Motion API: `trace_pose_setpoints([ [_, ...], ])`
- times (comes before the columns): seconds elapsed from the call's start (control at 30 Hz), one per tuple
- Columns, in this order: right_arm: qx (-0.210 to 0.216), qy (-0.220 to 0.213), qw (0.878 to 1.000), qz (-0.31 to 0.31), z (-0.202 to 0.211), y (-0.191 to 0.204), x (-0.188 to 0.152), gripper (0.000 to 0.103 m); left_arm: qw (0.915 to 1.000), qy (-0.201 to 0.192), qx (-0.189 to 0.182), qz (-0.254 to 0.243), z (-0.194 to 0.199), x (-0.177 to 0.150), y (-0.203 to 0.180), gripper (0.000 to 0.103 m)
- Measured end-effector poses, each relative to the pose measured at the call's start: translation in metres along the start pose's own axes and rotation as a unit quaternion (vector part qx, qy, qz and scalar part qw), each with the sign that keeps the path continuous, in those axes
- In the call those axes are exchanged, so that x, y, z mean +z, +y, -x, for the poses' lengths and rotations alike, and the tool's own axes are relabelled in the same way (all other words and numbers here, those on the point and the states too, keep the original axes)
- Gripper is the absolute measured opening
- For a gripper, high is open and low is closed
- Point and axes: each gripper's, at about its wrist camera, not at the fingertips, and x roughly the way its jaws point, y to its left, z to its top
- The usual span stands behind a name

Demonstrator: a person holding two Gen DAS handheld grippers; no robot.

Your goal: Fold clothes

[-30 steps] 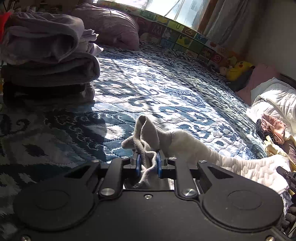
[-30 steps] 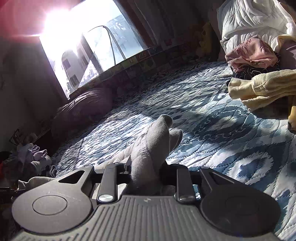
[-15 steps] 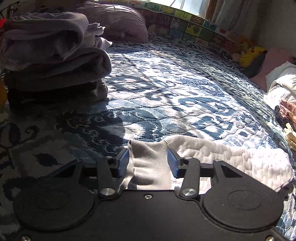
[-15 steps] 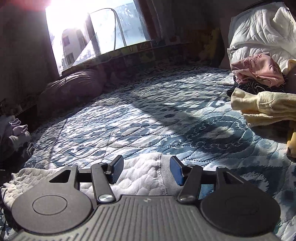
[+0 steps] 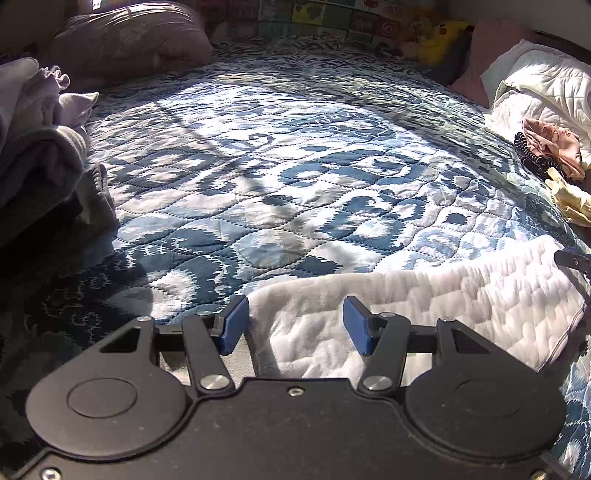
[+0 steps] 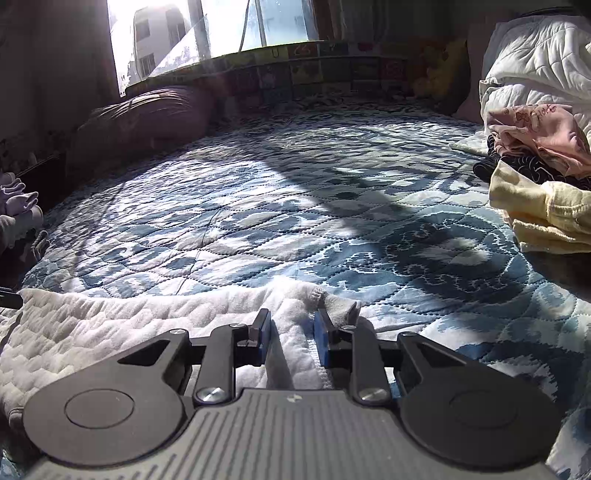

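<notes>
Both tongs gape, holding nothing. Left gripper [image 5: 295, 325] has its blue pads spread over the near left part of the white fleecy quilted garment [image 5: 443, 295]. Right gripper [image 6: 291, 339] is parted less widely, straddling the garment's stitched hem and a small grey cuff-like corner [image 6: 340, 308] at the right end. The garment lies flat across the near edge of the bed, spanning both views.

Risks, as I judge them:
- Fleece is thick and springy, so a fold may pop open once let go, and a shallow bite would take only the top layer.
- The grey corner by the right pads looks bunched; pinching there would likely drag a crease in.
- The blue-and-white patterned quilted bedspread [image 5: 280, 177] is soft, so pads pressed low could snag it along with the garment.
- Hard sun and deep shadow bands hide the edges, and the far hem is hard to read.

Room: a stack of folded grey and lilac clothes [image 5: 40, 147] at left, a purple-brown pillow [image 6: 147, 114] under a bright window [image 6: 221, 26], an unfolded heap of pink, dark and yellow clothing [image 6: 535, 177] at right against a white quilted duvet [image 5: 546, 85], a yellow plush toy [image 5: 443, 37] in the far corner.
</notes>
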Motion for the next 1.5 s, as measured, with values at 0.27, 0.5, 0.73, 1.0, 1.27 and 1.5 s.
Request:
trace_pose_setpoints([
  [0.27,-0.007,-0.025,0.999,0.019,0.011,0.012,-0.001,0.008,0.9997,-0.006,0.007,-0.023,0.01,-0.003,-0.009,0.0],
  [0.5,0.004,-0.04,0.999,0.009,0.027,0.009,0.002,0.009,0.9994,-0.011,0.032,-0.006,0.021,0.004,0.002,0.063],
  [0.73,0.001,-0.02,0.999,0.027,0.007,0.015,-0.001,0.031,0.9987,0.022,0.039,-0.025,-0.009,0.004,0.005,0.03],
  [1.0,-0.014,-0.057,0.998,0.028,0.026,0.015,-0.002,0.006,0.9986,-0.033,0.04,-0.013,0.031,-0.001,0.003,0.003],
  [1.27,-0.008,-0.111,0.994,0.002,0.098,0.01,-0.025,0.006,0.9936,-0.094,0.026,-0.058,0.119,-0.03,-0.02,0.003],
  [1.5,0.005,-0.153,0.988,0.004,0.162,0.018,-0.067,0.006,0.9904,-0.107,0.024,-0.085,0.182,-0.091,-0.032,0.003],
])
